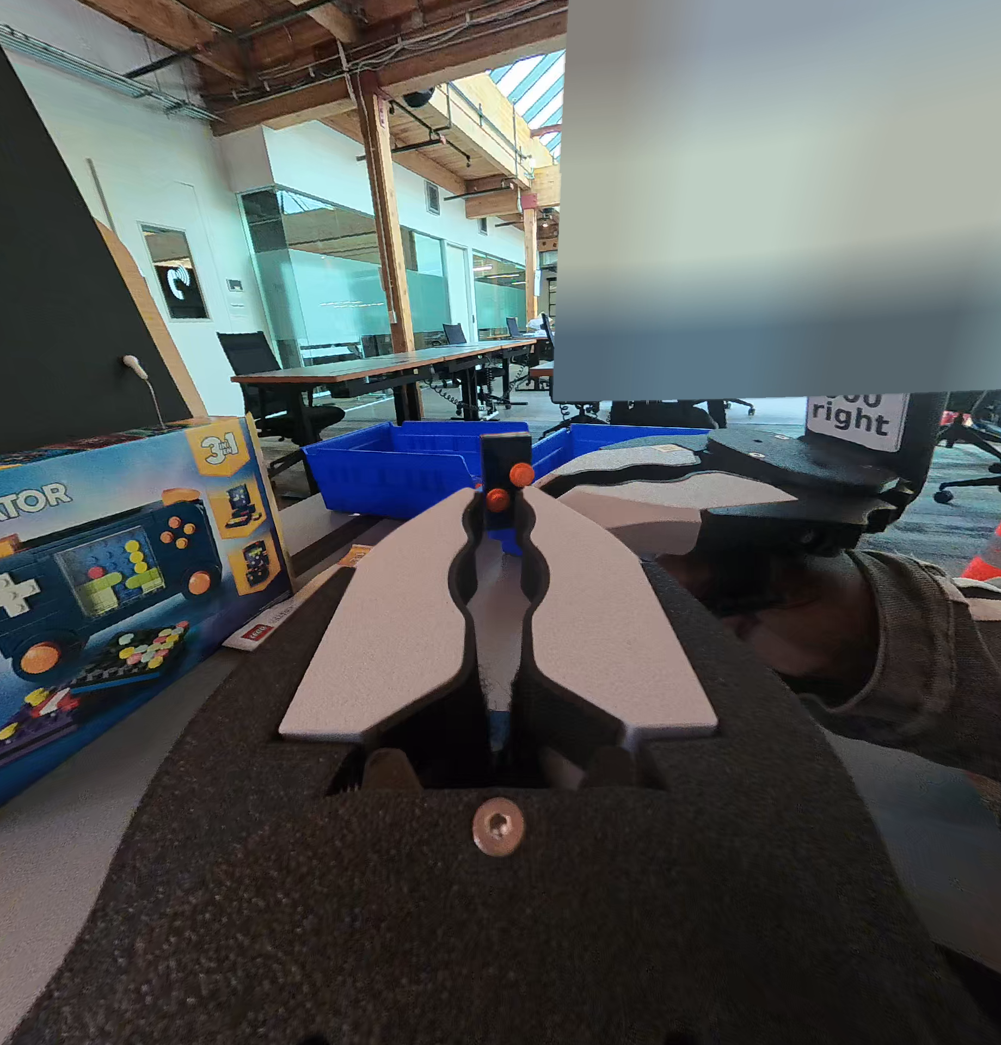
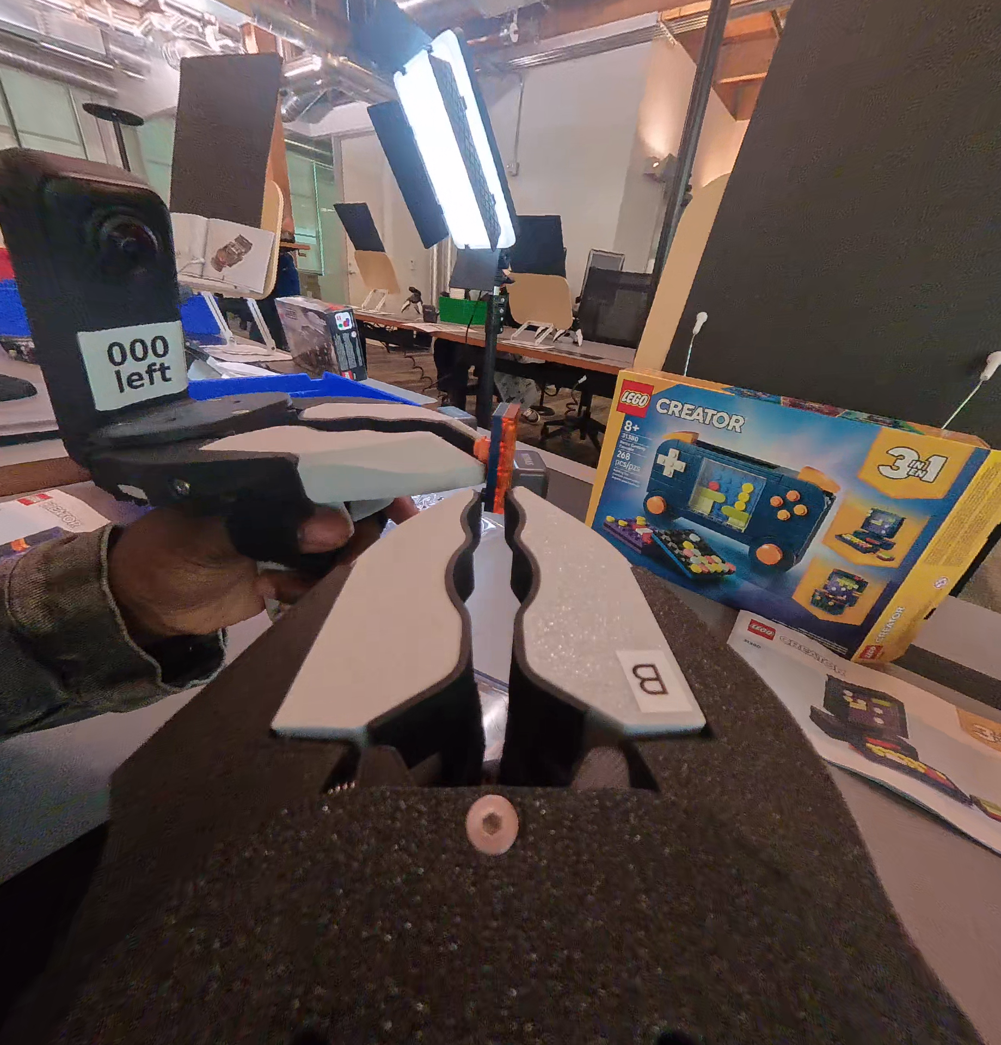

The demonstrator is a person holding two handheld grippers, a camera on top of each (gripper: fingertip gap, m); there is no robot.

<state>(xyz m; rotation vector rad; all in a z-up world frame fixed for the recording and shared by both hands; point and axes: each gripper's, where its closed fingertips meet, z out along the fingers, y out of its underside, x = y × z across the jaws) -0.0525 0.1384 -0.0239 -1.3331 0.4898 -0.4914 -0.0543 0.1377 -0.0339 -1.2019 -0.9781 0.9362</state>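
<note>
A small brick assembly point(image 1: 505, 487) stands upright between the two grippers, its long axis running vertically. In the left wrist view it shows a dark blue face bearing two round orange studs point(image 1: 522, 474), which point back toward that camera; in the right wrist view the same piece point(image 2: 501, 459) is seen edge-on, a thin dark blue plate backed by a translucent orange layer.

The left gripper point(image 1: 501, 523) is clenched on the lower part of the assembly, its pale fingers nearly meeting around it. The right gripper point(image 2: 492, 503) has its fingers drawn close together with their tips right at the bottom edge of the piece (whether they actually pinch it or only touch it, I cannot tell). From the right wrist view the left gripper point(image 2: 478, 461) comes in from the left and lies roughly level, its tips meeting the assembly's side; a hand point(image 2: 204, 571) in a dark sleeve holds its handle below.

Left of the left gripper, a toy brick box point(image 1: 119, 571) with a blue game-console picture stands on the grey tabletop point(image 1: 62, 837); the same box point(image 2: 769, 509) sits right of the right gripper. A printed instruction booklet point(image 2: 894, 735) lies flat just in front of it. Beyond the left gripper's tips sit blue plastic bins point(image 1: 396, 469). A lit panel lamp point(image 2: 458, 141) on a stand rises beyond the right gripper.
</note>
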